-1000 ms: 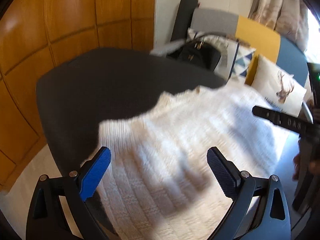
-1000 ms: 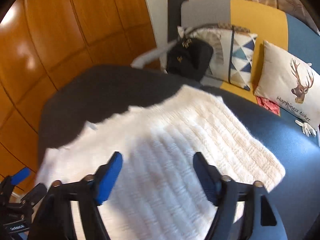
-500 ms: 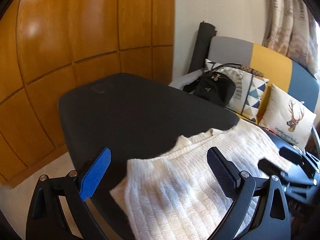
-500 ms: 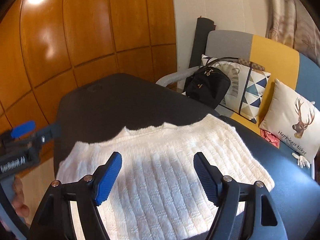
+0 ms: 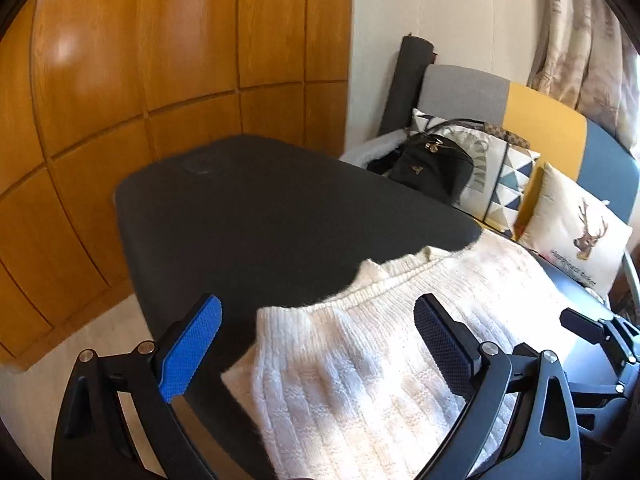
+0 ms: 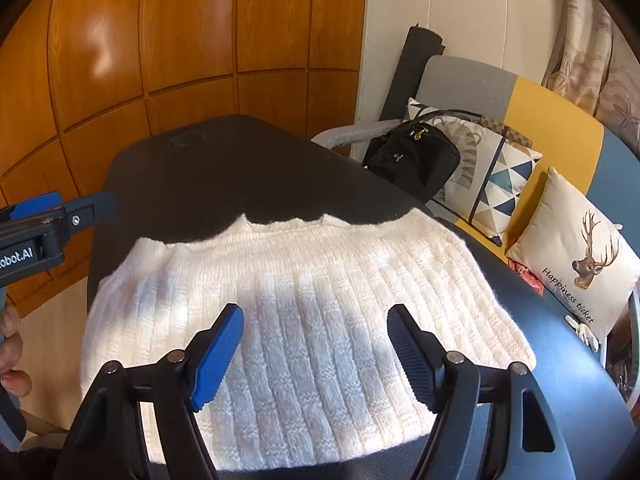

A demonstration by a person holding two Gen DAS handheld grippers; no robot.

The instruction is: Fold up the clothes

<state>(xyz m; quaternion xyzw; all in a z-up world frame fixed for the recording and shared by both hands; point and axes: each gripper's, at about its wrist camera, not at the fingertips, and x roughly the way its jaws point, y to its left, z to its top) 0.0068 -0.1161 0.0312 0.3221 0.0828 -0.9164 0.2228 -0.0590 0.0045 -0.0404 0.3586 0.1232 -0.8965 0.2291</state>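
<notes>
A white knitted sweater (image 6: 312,304) lies folded flat on the near part of a dark oval table (image 6: 224,168). In the right wrist view my right gripper (image 6: 316,340) hangs above its middle, jaws wide apart with nothing between them. The left wrist view shows the same sweater (image 5: 380,360) from its left end, part of it drooping over the table's (image 5: 260,216) near edge. My left gripper (image 5: 316,340) hovers open above that end, touching nothing. It also juts in at the left edge of the right wrist view as the left gripper (image 6: 52,220), with a hand (image 6: 10,356) below it.
A sofa (image 6: 556,136) stands behind the table, with a black handbag (image 6: 412,160), a triangle-patterned cushion (image 6: 496,188) and a deer cushion (image 6: 576,260) on it. Wooden wall panels (image 6: 180,40) fill the back left. Pale floor (image 5: 72,340) shows at the left of the table.
Both grippers have drawn back and risen from the sweater, so more of the table and room shows. The right view has rolled level. The sweater lies still.
</notes>
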